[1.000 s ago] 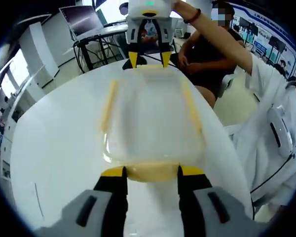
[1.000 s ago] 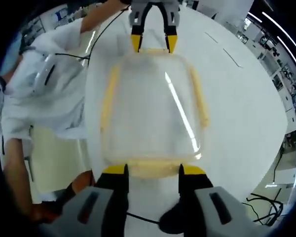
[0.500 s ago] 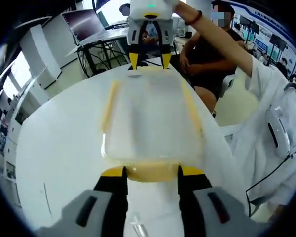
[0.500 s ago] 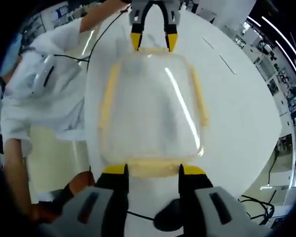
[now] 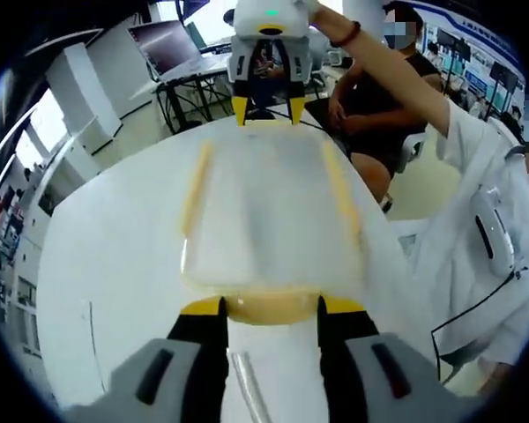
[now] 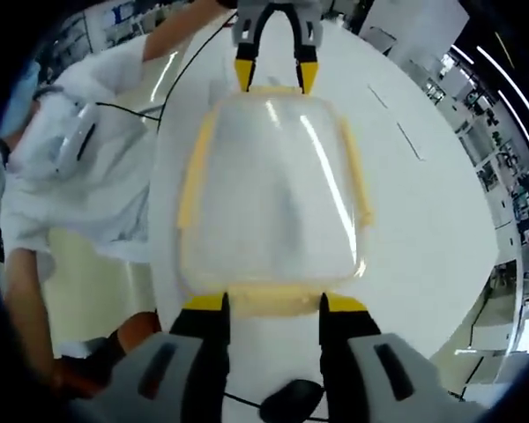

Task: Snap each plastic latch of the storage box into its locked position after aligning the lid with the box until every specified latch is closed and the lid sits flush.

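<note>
The storage box (image 5: 269,220) sits on the white table (image 5: 106,291), a clear container with its lid (image 6: 269,189) on and yellow latches along its sides. In the left gripper view, the left gripper (image 5: 269,306) has its jaws spread wide, one yellow tip at each end of the near end latch (image 5: 269,307), touching it. At the far end of the box the right gripper (image 5: 269,110) comes down with its jaws also wide, tips at the far end latch (image 5: 273,123). The long side latches (image 5: 197,185) lie flat along the left and right edges. In the right gripper view, the right gripper (image 6: 269,304) straddles its own end latch (image 6: 269,301), and the left gripper (image 6: 271,77) stands at the opposite end. A person in a white coat (image 5: 485,238) stands at the right of the table, and another person (image 5: 370,97) sits beyond it.
</note>
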Tool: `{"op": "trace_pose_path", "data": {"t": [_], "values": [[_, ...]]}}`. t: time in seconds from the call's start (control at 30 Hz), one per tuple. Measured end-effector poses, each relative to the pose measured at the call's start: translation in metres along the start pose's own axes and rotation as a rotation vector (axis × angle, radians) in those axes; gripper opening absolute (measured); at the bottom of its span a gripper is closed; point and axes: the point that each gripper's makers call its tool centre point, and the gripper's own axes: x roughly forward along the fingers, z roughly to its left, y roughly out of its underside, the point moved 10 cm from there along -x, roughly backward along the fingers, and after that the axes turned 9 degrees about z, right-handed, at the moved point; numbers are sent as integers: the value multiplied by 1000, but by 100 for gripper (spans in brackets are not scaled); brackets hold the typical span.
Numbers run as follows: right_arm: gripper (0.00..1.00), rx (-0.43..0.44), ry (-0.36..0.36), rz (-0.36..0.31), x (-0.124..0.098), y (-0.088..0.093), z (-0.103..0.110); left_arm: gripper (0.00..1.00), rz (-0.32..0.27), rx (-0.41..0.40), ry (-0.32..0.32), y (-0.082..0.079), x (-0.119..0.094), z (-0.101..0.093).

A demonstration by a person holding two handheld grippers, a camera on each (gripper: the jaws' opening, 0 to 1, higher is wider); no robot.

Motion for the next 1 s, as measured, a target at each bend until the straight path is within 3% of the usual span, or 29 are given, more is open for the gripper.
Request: {"op": "trace_pose_path", "data": {"t": [0.57,1.0], "values": [[37,-101,13,13,2,-65,-17,38,1,-74,-56,51,-35,-9],[37,-162,-8,7,15,-105,-23,38,8,-128,-77,88,-48,-19]]}}
